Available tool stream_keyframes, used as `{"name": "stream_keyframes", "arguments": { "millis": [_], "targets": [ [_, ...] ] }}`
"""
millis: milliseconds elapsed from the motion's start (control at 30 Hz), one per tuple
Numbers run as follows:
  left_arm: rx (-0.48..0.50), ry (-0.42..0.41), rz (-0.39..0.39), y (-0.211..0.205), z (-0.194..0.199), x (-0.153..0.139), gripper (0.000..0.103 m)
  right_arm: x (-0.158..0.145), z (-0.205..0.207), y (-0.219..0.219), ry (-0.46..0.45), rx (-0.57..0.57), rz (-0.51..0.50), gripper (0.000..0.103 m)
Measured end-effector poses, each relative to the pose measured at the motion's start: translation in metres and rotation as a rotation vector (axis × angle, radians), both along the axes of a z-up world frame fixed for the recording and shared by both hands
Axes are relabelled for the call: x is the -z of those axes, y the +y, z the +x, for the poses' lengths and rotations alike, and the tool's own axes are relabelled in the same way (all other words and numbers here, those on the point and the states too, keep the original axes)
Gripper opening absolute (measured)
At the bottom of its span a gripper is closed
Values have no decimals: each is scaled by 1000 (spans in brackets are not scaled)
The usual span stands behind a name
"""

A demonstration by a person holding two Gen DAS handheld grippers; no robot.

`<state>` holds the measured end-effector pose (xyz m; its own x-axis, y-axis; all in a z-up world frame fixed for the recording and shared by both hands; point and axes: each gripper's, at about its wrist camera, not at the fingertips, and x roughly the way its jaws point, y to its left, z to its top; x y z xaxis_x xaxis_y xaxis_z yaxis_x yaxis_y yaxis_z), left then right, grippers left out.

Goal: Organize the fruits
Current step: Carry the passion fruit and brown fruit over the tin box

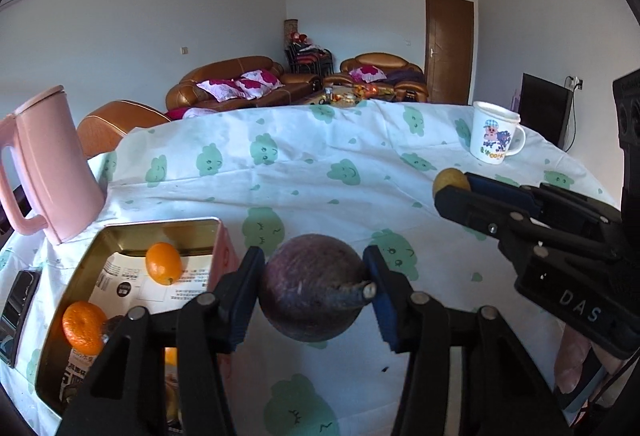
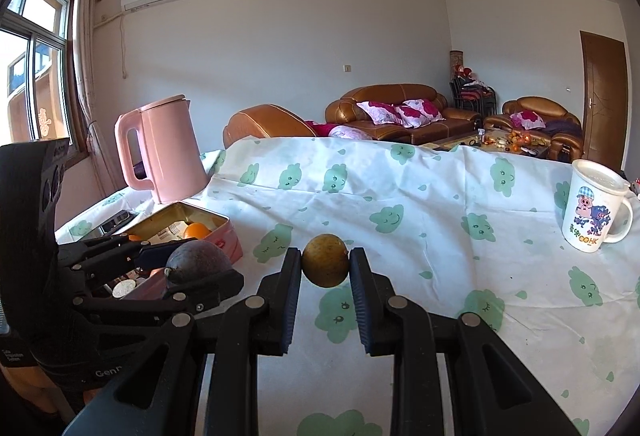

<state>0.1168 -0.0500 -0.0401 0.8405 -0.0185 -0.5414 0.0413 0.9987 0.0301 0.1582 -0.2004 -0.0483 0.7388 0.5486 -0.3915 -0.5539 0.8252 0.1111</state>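
Note:
My left gripper (image 1: 314,286) is shut on a dark purple round fruit (image 1: 312,286) and holds it above the tablecloth, just right of the open pink tin (image 1: 160,226). The tin holds two orange citrus fruits (image 1: 163,262) (image 1: 83,328) and some printed packets. My right gripper (image 2: 325,264) is shut on a small yellow-brown round fruit (image 2: 325,265) above the cloth; it shows in the left wrist view (image 1: 452,185) at the right. The left gripper with its purple fruit (image 2: 198,260) shows at the left of the right wrist view, beside the tin (image 2: 224,226).
A pink kettle (image 1: 52,164) (image 2: 164,152) stands behind the tin at the left. A white cartoon mug (image 1: 494,134) (image 2: 596,206) stands at the far right. A dark phone (image 1: 18,310) lies left of the tin. The white tablecloth (image 1: 320,176) has green cloud prints.

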Motion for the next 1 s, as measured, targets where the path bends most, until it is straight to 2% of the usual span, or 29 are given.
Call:
{"name": "stream_keyframes", "arguments": {
  "millis": [167, 367, 1000],
  "targets": [
    [-61, -67, 23, 25, -22, -13, 53, -17, -15, 20, -45, -51, 12, 26],
    [-108, -104, 22, 47, -38, -20, 53, -27, -25, 44, -72, -100, 12, 26],
    [-272, -98, 28, 119, -63, -12, 53, -31, -36, 128, -83, -253, -52, 26]
  ]
}}
